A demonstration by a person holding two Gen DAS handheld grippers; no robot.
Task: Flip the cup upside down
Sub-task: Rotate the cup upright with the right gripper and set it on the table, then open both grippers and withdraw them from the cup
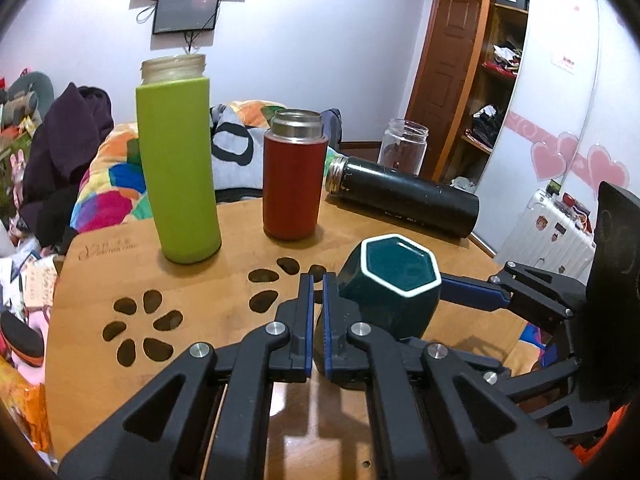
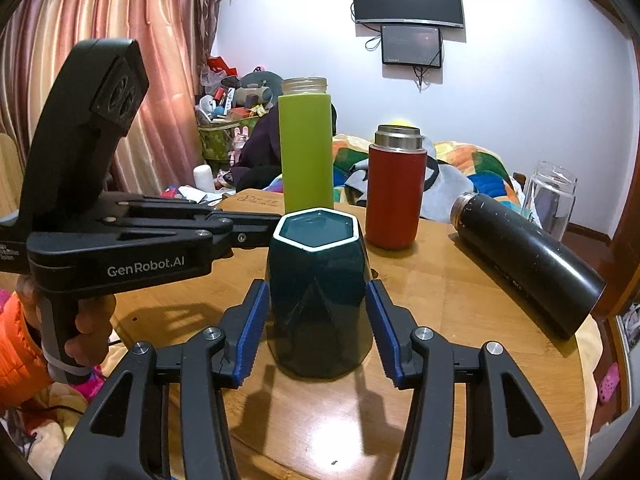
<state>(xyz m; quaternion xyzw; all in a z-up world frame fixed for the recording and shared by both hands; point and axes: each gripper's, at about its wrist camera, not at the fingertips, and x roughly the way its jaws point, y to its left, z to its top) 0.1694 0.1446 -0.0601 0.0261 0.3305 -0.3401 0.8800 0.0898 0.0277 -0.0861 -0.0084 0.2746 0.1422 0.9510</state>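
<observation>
Judging progress, I see the teal cup (image 2: 320, 300) upright near the desk (image 2: 460, 312) front edge, unflipped, right gripper (image 2: 316, 320) spread around it (not touching), left gripper (image 1: 318, 320) nearly clenched on its handle.

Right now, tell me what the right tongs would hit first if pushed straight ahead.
The teal cup. It stands on the table directly between the right tongs, whose open fingers flank its sides. Behind it lie the left tongs and green bottle; depth there is uncertain.
</observation>
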